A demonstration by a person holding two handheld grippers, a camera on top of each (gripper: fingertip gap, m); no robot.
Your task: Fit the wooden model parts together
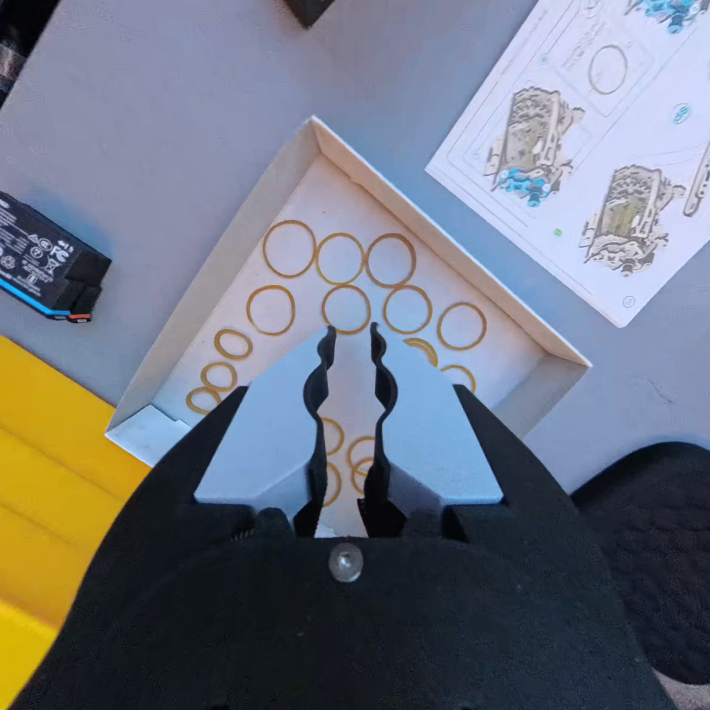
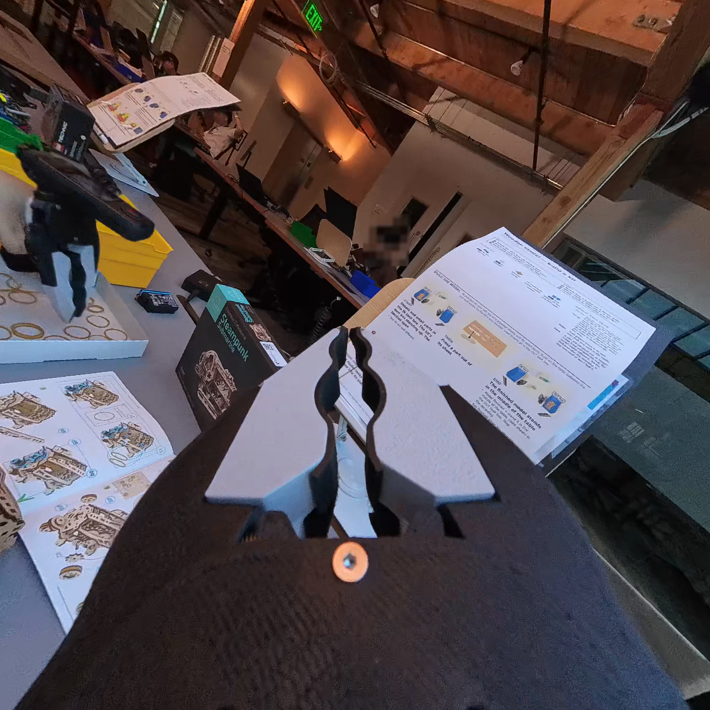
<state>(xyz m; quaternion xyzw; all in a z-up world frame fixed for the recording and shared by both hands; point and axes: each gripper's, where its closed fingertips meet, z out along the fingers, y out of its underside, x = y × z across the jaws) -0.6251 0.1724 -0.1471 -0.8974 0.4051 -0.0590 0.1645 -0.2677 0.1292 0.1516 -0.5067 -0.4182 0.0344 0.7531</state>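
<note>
I'm hovering the left gripper (image 1: 351, 330), jaws spread and bare, over thin tan rubber bands (image 1: 345, 309) lying flat in a white tray (image 1: 453, 246). The right gripper (image 2: 349, 333), tips nearly together, is pinching nothing, pointing at a tilted instruction sheet (image 2: 518, 330). Wooden model (image 2: 9, 511): lower left, mostly cut off.

My left gripper (image 1: 351, 330) hides several rubber bands (image 1: 359, 457); booklet (image 1: 599, 153) cut by frame edge; wooden model (image 2: 7, 515) mostly cropped.

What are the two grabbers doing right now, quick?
Left gripper: open, holding nothing, over the tray of rubber bands.
Right gripper: shut, holding nothing.
</note>
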